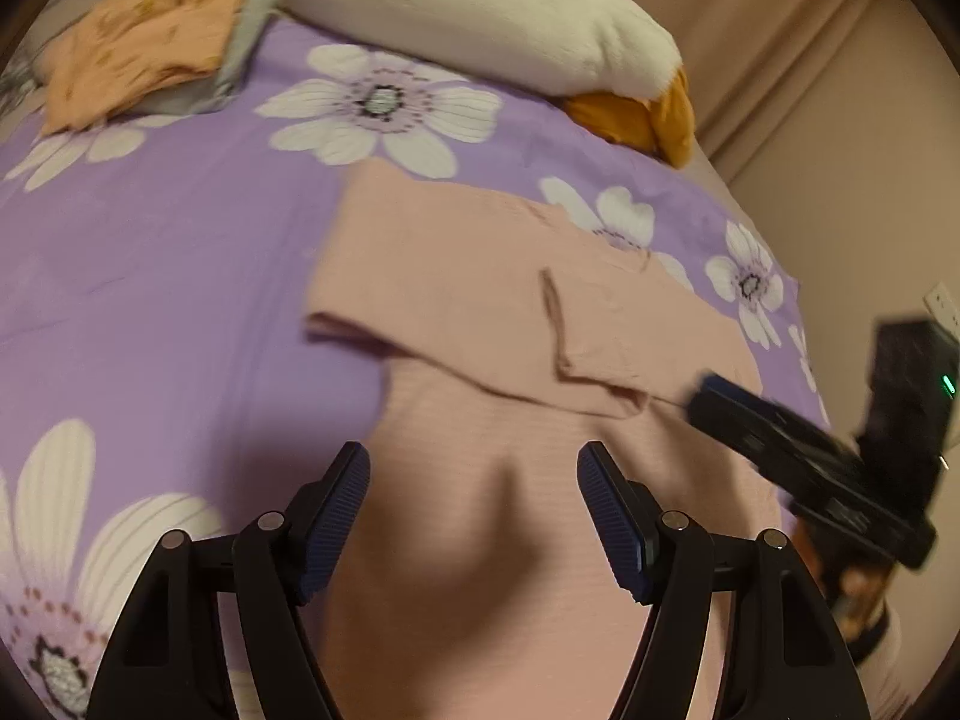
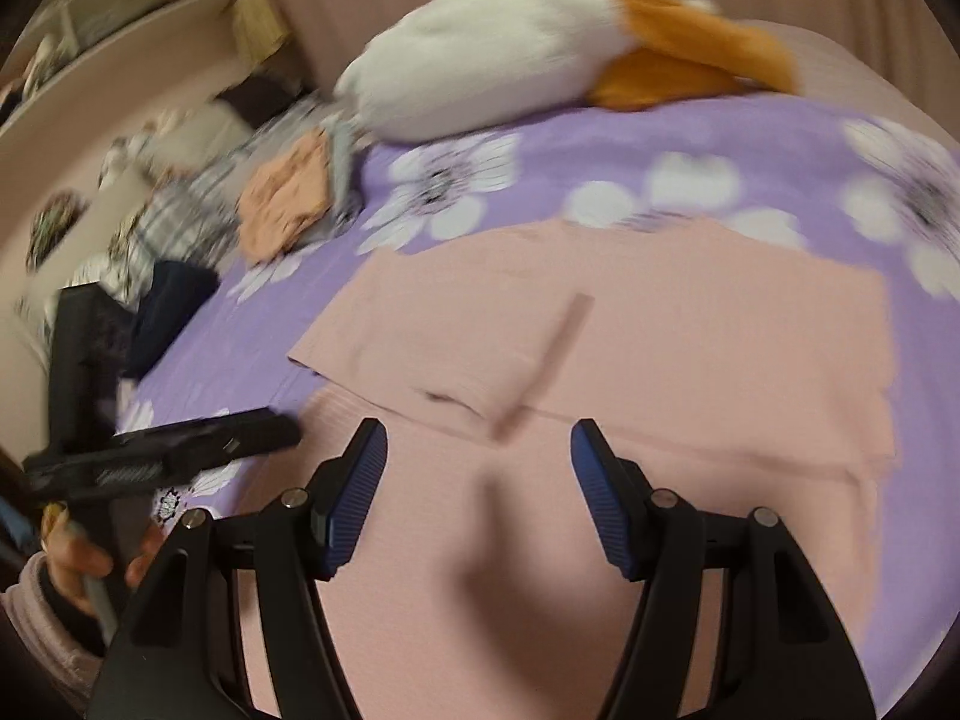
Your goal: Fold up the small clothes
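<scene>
A pale pink ribbed garment (image 1: 480, 312) lies flat on the purple flowered bedsheet (image 1: 180, 252), with its sleeves folded across the body. It fills the middle of the right wrist view (image 2: 660, 348). My left gripper (image 1: 474, 468) is open and empty, hovering over the garment's near part. My right gripper (image 2: 480, 444) is open and empty, also over the near part. The right gripper shows at the right of the left wrist view (image 1: 714, 402), and the left gripper at the left of the right wrist view (image 2: 282, 429); both are motion-blurred.
A folded orange garment (image 1: 144, 48) on grey cloth lies at the far left. A white and orange plush toy (image 1: 492, 6) lies along the bed's far edge. Dark clothes (image 2: 174, 300) and checked fabric (image 2: 180, 210) sit off the left side. Curtains (image 1: 780, 30) hang behind.
</scene>
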`<move>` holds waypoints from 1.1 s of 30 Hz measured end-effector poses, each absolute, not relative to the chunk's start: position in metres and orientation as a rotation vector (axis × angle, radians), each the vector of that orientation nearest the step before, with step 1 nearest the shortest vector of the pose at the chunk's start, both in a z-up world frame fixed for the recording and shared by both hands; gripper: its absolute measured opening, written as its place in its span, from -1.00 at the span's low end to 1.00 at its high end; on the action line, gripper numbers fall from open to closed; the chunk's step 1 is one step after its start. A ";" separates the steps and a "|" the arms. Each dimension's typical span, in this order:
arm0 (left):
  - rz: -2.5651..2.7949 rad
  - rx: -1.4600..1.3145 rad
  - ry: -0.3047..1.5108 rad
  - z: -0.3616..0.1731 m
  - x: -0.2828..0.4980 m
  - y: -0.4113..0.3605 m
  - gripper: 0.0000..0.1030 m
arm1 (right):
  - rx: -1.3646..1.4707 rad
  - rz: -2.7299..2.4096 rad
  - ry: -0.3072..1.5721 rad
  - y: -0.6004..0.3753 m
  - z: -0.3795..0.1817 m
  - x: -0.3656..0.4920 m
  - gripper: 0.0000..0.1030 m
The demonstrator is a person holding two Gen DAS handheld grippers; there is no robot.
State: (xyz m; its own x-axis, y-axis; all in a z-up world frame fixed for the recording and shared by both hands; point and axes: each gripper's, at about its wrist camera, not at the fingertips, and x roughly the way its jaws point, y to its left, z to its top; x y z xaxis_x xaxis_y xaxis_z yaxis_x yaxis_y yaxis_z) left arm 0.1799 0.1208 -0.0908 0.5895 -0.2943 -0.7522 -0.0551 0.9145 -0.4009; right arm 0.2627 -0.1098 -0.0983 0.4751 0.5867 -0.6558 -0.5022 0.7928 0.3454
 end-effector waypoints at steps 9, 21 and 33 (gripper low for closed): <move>-0.151 -0.450 0.927 -0.095 0.170 0.143 0.37 | -0.187 0.552 0.903 -0.037 -0.133 0.302 -0.45; -0.165 -0.453 0.917 -0.097 0.165 0.147 0.36 | 0.610 0.455 0.889 -0.203 -0.137 0.294 -0.02; -0.130 -0.460 0.929 -0.101 0.160 0.155 0.36 | 0.517 0.407 0.975 -0.172 -0.155 0.310 -0.40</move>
State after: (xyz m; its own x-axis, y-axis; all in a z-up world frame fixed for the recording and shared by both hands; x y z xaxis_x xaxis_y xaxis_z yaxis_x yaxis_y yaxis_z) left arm 0.1603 0.1545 -0.1009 0.5985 -0.3022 -0.7419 -0.0876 0.8959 -0.4356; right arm 0.3102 -0.1720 -0.1549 0.5032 0.5437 -0.6717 -0.0954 0.8075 0.5821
